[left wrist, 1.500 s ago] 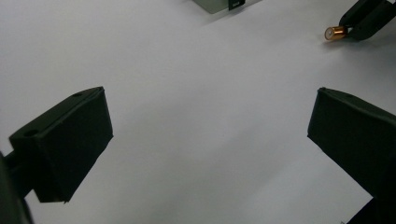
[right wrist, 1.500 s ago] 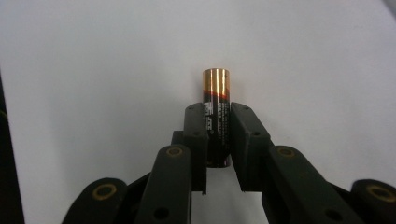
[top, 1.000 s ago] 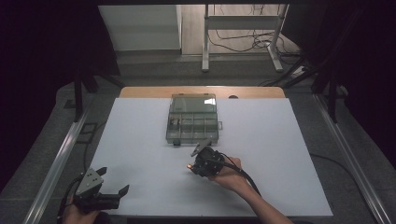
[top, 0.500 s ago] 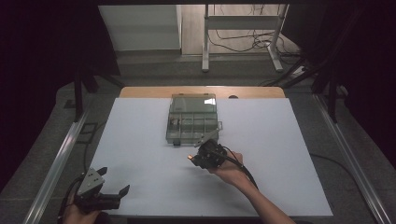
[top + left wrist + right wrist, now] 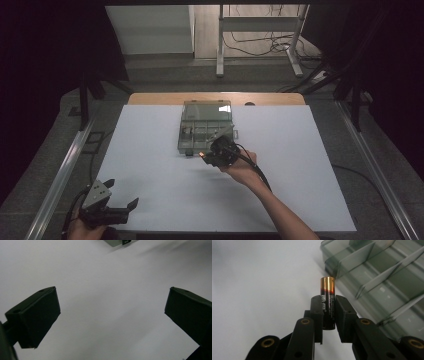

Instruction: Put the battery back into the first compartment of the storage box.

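While right gripper (image 5: 328,315) clamps black-and-copper cylindrical battery (image 5: 327,302) beside smoky clear plastic divided organiser box (image 5: 205,131), pickup looks done; stowing in compartment likely left. Left gripper (image 5: 121,199) idle, jaws spread, near table's front edge.

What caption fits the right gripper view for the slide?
Right gripper jaws clamp an upright battery beside the compartment box on the white table.

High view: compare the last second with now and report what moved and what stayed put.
The right gripper, shut on a battery, moved forward and slightly left until it reached the near edge of the compartment box. Nothing was picked up or released in the high view. The left gripper stayed open at the table's near left corner, and the box kept its place.
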`<state>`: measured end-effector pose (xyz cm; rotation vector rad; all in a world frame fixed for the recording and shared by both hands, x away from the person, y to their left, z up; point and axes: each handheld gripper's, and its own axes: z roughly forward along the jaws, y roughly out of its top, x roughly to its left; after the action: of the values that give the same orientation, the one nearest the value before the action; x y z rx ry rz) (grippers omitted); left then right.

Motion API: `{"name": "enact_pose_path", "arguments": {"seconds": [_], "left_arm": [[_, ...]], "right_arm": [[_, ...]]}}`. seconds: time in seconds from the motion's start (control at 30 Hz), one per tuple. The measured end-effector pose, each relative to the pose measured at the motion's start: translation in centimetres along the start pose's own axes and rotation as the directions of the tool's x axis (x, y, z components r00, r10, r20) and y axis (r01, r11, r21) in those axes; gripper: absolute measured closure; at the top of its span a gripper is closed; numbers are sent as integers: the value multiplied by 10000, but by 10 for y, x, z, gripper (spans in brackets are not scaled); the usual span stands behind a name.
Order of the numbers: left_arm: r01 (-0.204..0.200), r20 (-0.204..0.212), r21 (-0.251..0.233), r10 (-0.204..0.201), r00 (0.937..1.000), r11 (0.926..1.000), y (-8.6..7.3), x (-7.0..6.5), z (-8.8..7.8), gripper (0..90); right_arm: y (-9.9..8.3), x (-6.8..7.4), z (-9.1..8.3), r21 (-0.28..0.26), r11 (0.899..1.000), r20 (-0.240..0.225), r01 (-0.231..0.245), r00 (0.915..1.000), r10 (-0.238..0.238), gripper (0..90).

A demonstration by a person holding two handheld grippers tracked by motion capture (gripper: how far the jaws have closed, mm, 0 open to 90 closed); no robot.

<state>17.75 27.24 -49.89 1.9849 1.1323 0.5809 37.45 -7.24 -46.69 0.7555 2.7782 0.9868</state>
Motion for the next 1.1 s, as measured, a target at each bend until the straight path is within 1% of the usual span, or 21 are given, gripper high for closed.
{"name": "enact_pose_path", "arguments": {"seconds": [0.07,0.2,0.3,0.4,0.53,0.67,0.83,0.93,1.1], "left_arm": [[27,8,-20,-27,10000,10000,0,0,0,8],[31,17,-38,-31,10000,10000,0,1,0,7],[31,21,-47,-31,10000,10000,0,1,-1,8],[31,29,-51,-31,10000,10000,0,1,-1,7],[43,36,-56,-42,10000,10000,0,1,-1,7],[39,38,-58,-38,10000,10000,0,1,-1,7],[37,43,-61,-37,10000,10000,0,1,-1,7],[34,43,-63,-34,10000,10000,-1,1,-1,7],[33,49,-67,-33,10000,10000,-1,1,-1,7]], "right_arm": [[5,-4,2,-61,9999,8,-84,10000,84,770],[14,-10,6,32,9999,85,-160,9998,160,769],[20,-14,9,3,9997,99,-241,9997,241,770],[24,-18,12,-152,9997,198,-194,9996,197,770],[30,-23,14,-419,9985,333,-346,9988,360,769],[36,-29,16,-492,9976,407,-488,9979,508,769],[44,-37,22,-478,9970,482,-613,9968,637,770],[50,-41,26,-484,9970,505,-596,9968,620,770],[61,-47,35,-503,9963,656,-698,9952,731,770]]}}
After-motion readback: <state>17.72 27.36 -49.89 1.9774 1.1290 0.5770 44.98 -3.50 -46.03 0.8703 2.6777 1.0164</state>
